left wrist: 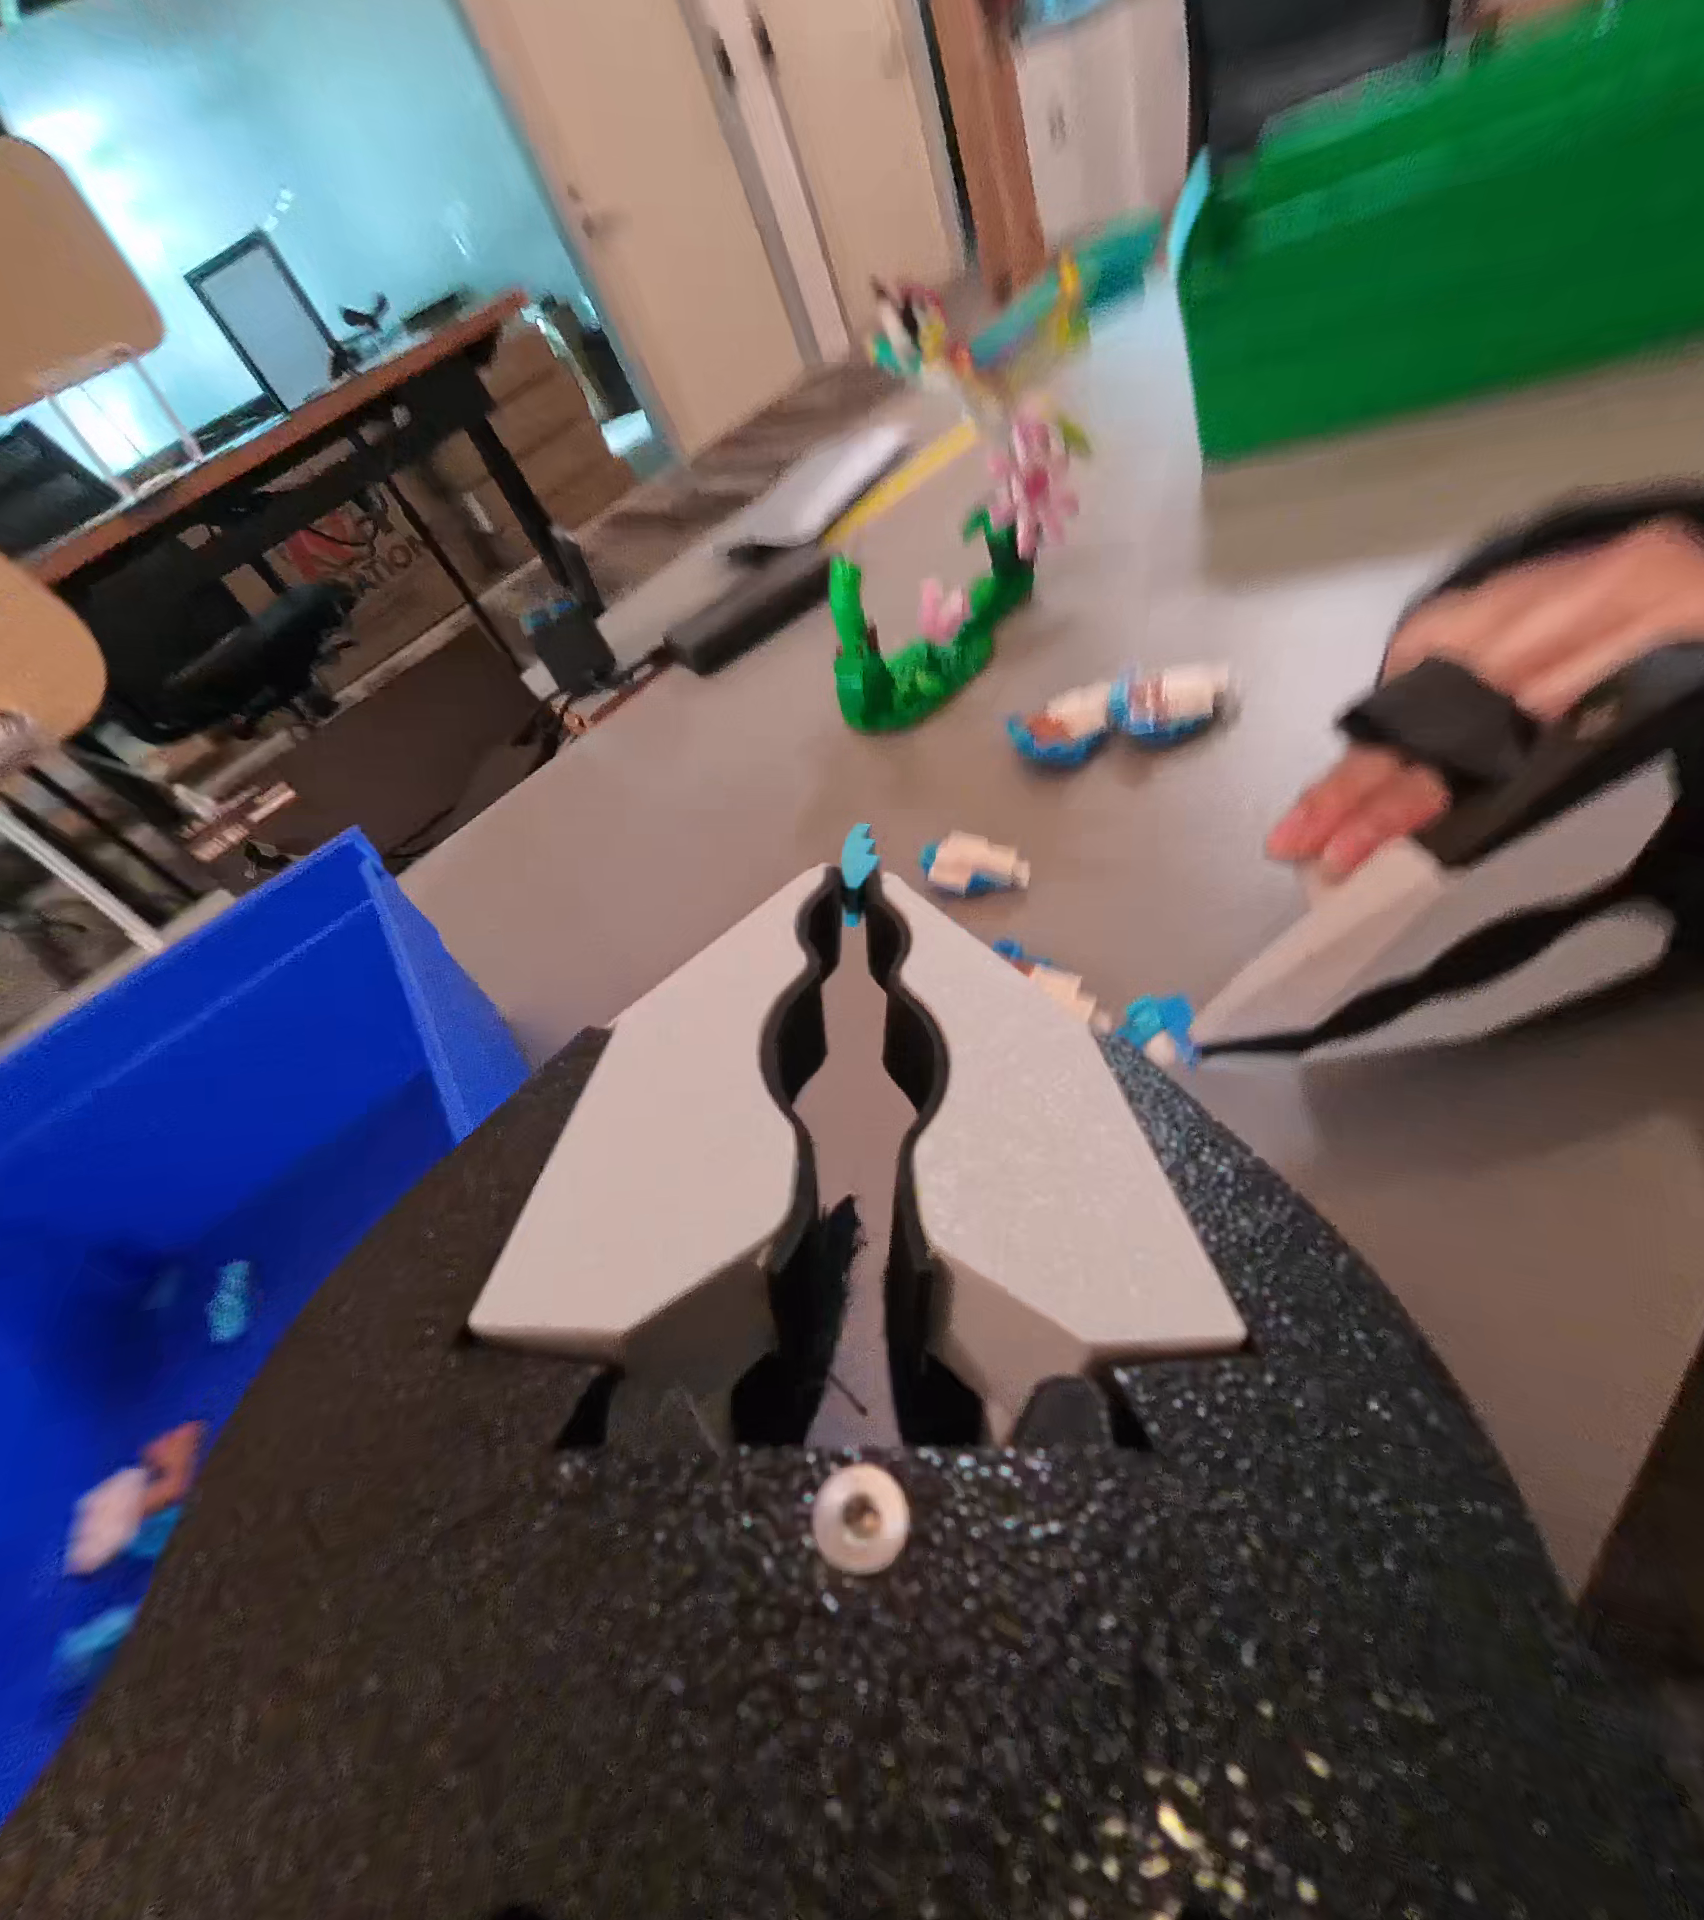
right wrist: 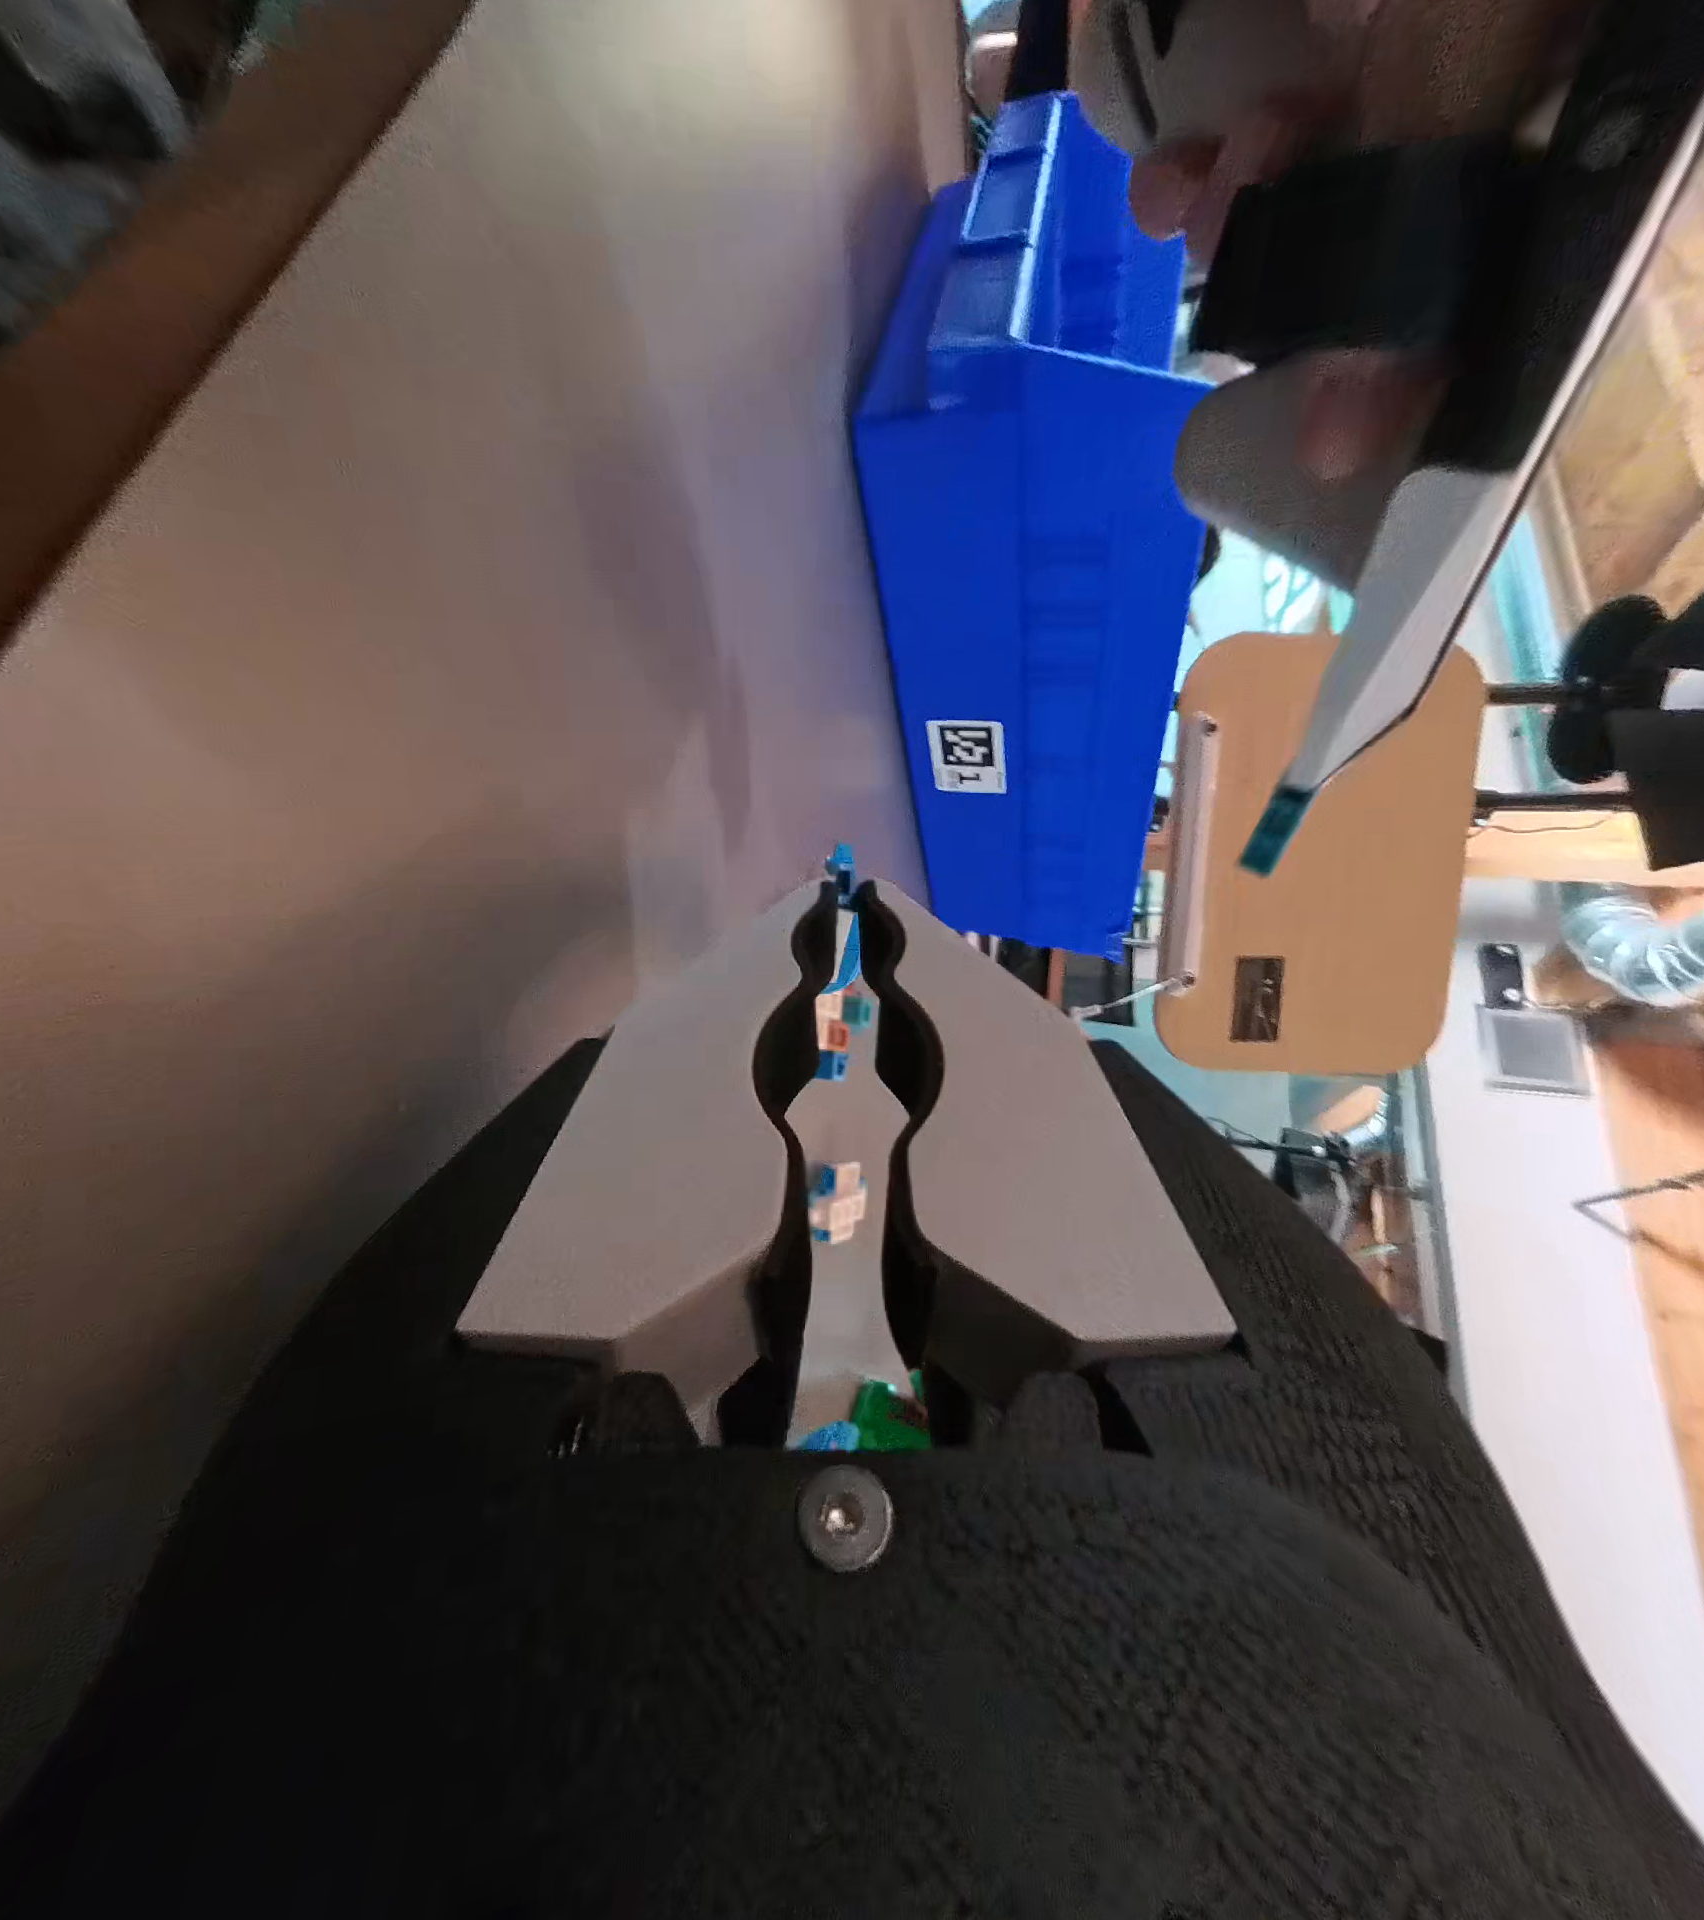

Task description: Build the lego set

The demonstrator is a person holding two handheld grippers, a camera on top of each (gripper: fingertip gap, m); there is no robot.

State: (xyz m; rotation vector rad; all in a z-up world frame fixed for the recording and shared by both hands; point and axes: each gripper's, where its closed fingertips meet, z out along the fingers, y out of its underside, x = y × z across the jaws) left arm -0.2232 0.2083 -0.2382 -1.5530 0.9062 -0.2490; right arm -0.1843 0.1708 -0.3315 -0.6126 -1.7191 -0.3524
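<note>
Black speckled body of left gripper (left wrist: pixel 858 883) in foreground; grey fingers pinched on a small jagged teal piece (left wrist: pixel 858 854), held clear above grey table (left wrist: pixel 1347 1143). Right gripper (right wrist: pixel 848 896) likewise clamped on a small blue piece (right wrist: pixel 841 862) at its tips; same gripper seen farther off in left wrist view, held by a gloved hand (left wrist: pixel 1554 707), tips low at table surface.

Progress, judged from present layout: several small blue and white pieces already inside blue bin (left wrist: pixel 152 1195) at table's left edge; more blue-and-white brick clusters (left wrist: pixel 1118 717) loose on table, plus green base with pink flowers (left wrist: pixel 931 634); sorting apparently partway done.

Surroundings: matte grey tabletop; green box behind; tan chairs, wooden desk with monitor, pale doors beyond. Heavy motion blur.
</note>
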